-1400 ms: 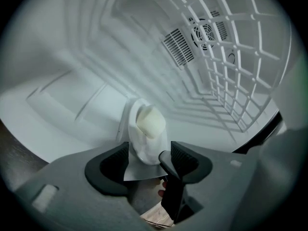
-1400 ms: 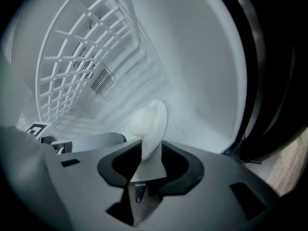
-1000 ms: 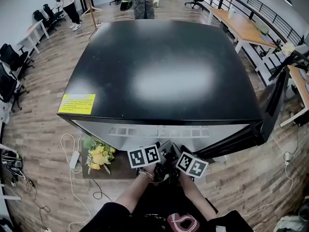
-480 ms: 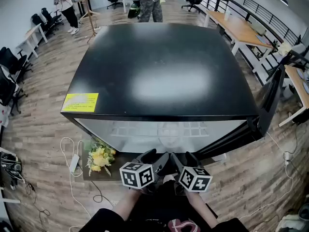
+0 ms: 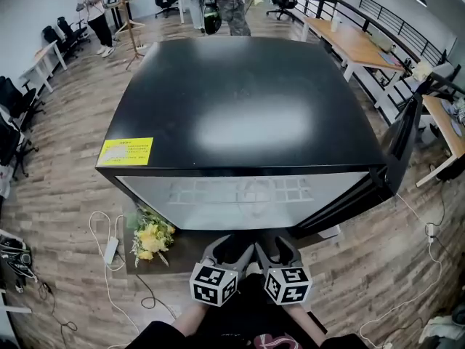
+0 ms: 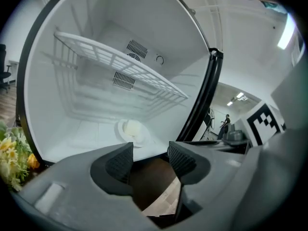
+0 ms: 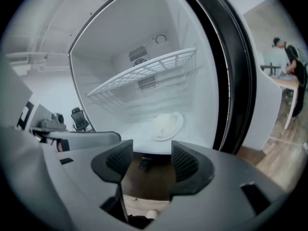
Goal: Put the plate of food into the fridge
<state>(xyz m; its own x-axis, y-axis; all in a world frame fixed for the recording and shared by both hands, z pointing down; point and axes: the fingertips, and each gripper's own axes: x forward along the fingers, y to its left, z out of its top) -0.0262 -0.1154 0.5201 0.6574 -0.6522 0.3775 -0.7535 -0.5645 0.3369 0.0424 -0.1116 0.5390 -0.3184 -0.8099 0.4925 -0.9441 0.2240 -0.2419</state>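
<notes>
The left gripper (image 6: 150, 158) holds its jaws spread wide, though they have just been closing a little. Nothing stands between the ribbed pads (image 6: 119, 161); only brown floor shows through the gap. The right gripper (image 7: 151, 160) is in the same state: jaws wide apart, just narrowed slightly, with nothing between them and nothing touching them. In the head view both grippers sit side by side, low in front of the open fridge (image 5: 247, 107), clear of its front edge, with their marker cubes facing the camera. The plate of food (image 6: 131, 130) lies on the white floor of the fridge, under the wire shelf (image 6: 120, 61) and towards the back wall with its vents. It is well apart from both pairs of jaws. The right gripper view shows the same plate flat on the fridge floor, near the right wall. The black fridge door (image 5: 403, 140) stands open at the right. A bunch of yellow flowers (image 5: 150, 235) lies on the floor to the left of the fridge.
</notes>
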